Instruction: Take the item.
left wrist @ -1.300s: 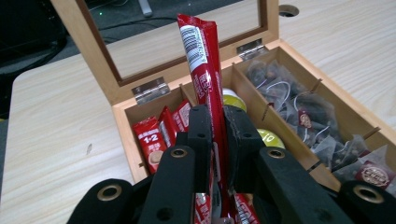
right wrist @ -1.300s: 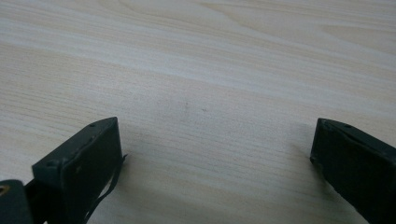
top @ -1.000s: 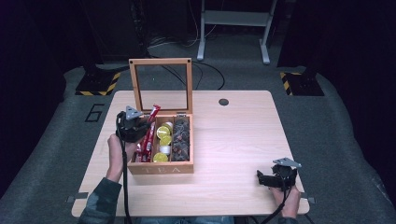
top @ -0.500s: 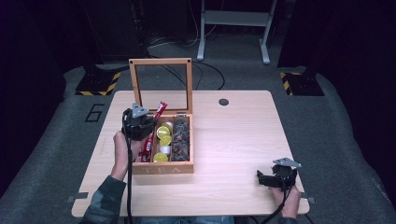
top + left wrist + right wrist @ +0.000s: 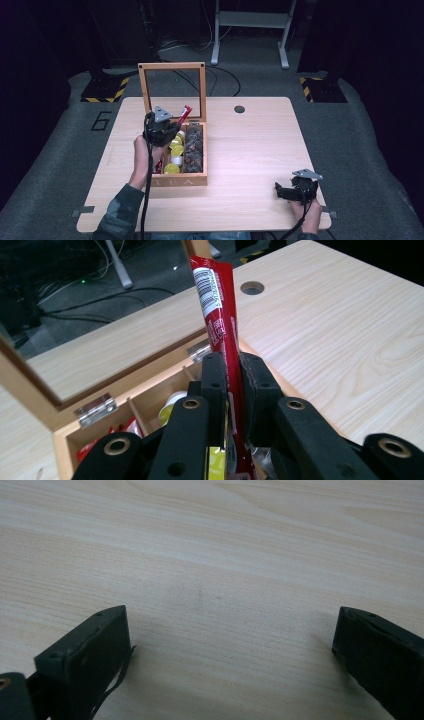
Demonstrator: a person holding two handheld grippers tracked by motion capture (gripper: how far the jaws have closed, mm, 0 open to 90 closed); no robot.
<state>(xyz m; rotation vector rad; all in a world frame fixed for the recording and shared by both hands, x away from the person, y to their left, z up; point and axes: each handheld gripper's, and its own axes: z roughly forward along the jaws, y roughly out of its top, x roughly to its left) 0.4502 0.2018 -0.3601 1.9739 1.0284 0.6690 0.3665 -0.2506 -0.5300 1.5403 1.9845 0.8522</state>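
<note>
A slim red foil stick sachet (image 5: 220,315) with a white barcode panel stands clamped in the left gripper (image 5: 232,385) above the wooden tea box (image 5: 186,181), while the right gripper (image 5: 230,645) rests wide open.

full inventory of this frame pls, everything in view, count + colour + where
Wooden tea box with open glass-paned lid: 1, light brown, left half of table, lid standing upright at its far side.
Red stick sachet: 1, red with white barcode, clamped in left gripper above the box.
Yellow packets: several, yellow, middle compartment of the box.
Dark packets: several, dark grey-brown, right compartment.
Red packets: a few, red, left compartment.
Light wooden table: 1, pale wood, cable hole near its far edge.
Left gripper: 1, black, over the box.
Right gripper: 1, black, near right corner, jaws apart.
</note>
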